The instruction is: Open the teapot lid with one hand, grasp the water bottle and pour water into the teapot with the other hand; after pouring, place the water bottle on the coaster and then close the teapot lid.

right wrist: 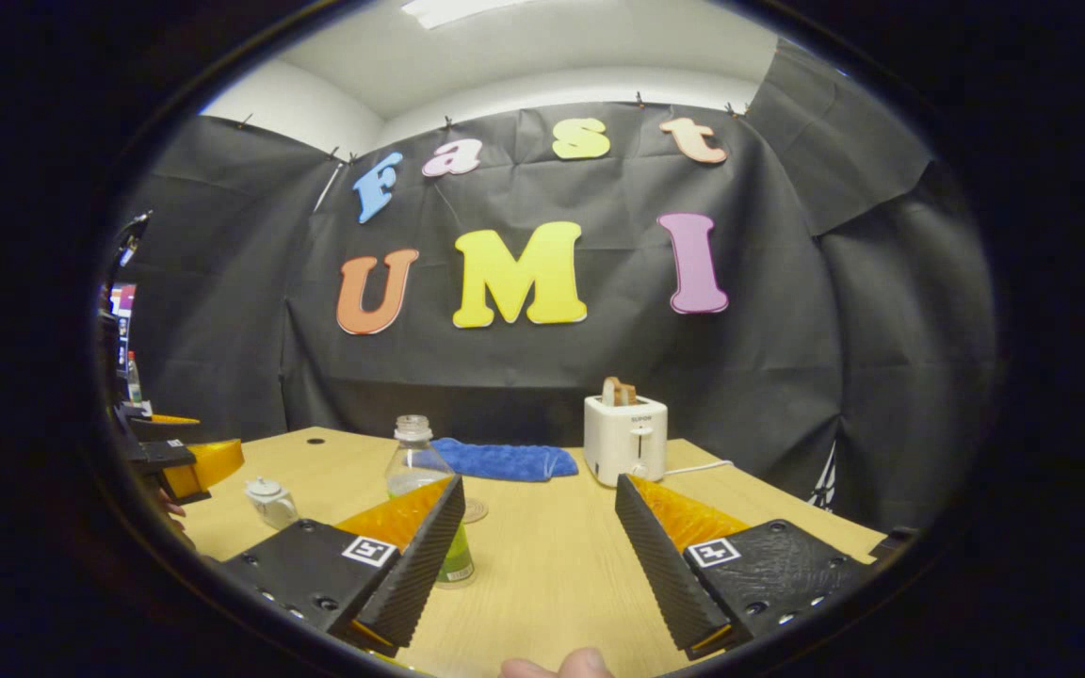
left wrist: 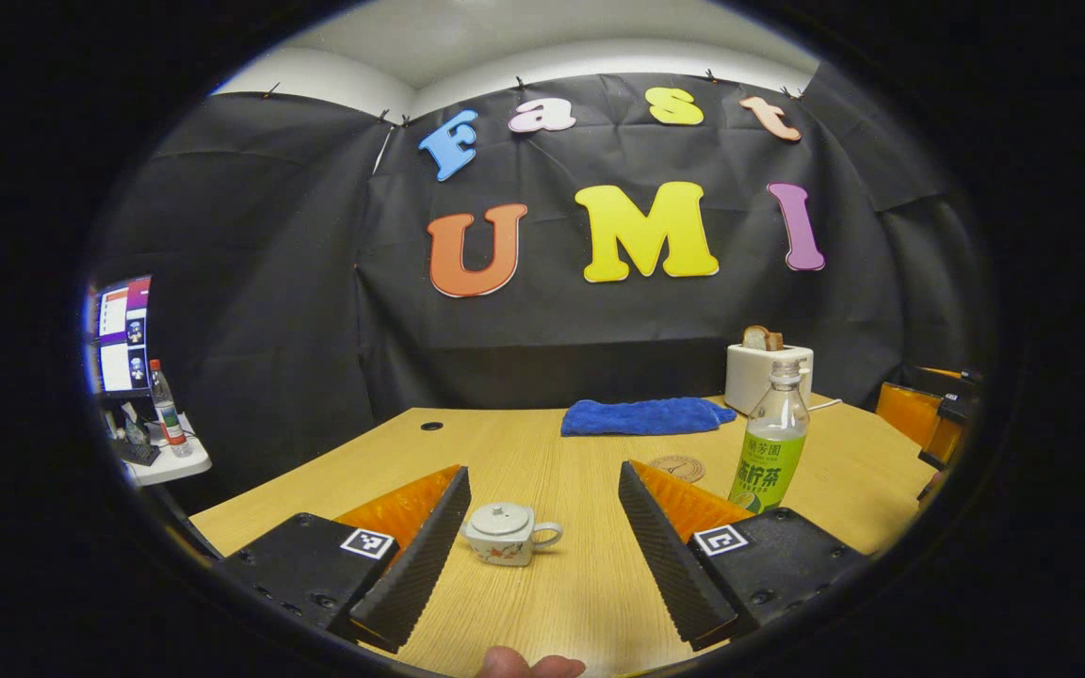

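Black cloth wall (right wrist: 787,377), wooden table (left wrist: 524,452), white ceiling (right wrist: 524,47)

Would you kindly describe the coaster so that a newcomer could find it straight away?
Start at the light wooden table and find the folded blue towel near its far edge. Just in front of the towel, beside the clear green-labelled water bottle, lies the small round brown coaster. It is the sole flat disc there, lying bare.

Blue towel (left wrist: 646,415) nr white toaster (left wrist: 764,377) w/ bread, back of wooden table (left wrist: 524,452).
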### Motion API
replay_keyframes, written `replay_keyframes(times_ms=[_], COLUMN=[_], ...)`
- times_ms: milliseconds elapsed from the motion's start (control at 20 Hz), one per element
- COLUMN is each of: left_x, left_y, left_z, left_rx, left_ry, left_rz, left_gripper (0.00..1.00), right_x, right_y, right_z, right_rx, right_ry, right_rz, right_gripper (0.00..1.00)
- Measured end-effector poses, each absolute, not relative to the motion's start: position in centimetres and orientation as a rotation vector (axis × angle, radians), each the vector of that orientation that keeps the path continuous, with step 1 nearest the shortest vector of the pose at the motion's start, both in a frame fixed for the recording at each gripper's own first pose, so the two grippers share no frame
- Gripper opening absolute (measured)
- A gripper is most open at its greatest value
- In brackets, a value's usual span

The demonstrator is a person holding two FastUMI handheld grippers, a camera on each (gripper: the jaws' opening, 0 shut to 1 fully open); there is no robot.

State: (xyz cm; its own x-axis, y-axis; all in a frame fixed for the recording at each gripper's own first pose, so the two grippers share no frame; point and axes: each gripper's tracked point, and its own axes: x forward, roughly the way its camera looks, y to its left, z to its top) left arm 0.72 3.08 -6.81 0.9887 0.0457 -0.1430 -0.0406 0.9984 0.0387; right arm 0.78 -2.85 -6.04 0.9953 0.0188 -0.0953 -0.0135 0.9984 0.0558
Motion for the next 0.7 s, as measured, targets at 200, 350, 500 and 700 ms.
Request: replay_keyframes(times_ms=[200, 350, 500, 700], left_x=[3.5, 4.9, 6.0, 6.6], left_y=[4.1, 5.1, 5.6, 6.2], left_z=[-9.0, -10.5, -11.9, -13.3], left_rx=[0.026, 0.016, 0.014, 0.012], left_ry=[0.201, 0.241, 0.282, 0.329], left_rz=[0.043, 0.052, 0.045, 0.035], left_gripper=[0.99, 0.95, 0.89, 0.75], right_x=[1.2, 1.4, 1.6, 1.9], right_y=[-4.0, -4.9, -5.5, -5.5], right_z=[-7.3, -8.0, -8.3, -8.9], right_rx=[0.064, 0.075, 0.077, 0.075], right_ry=[0.127, 0.143, 0.148, 0.163], right_rz=[0.005, -0.007, -0.016, -0.013], right_gripper=[0.96, 0.96, 0.96, 0.96])
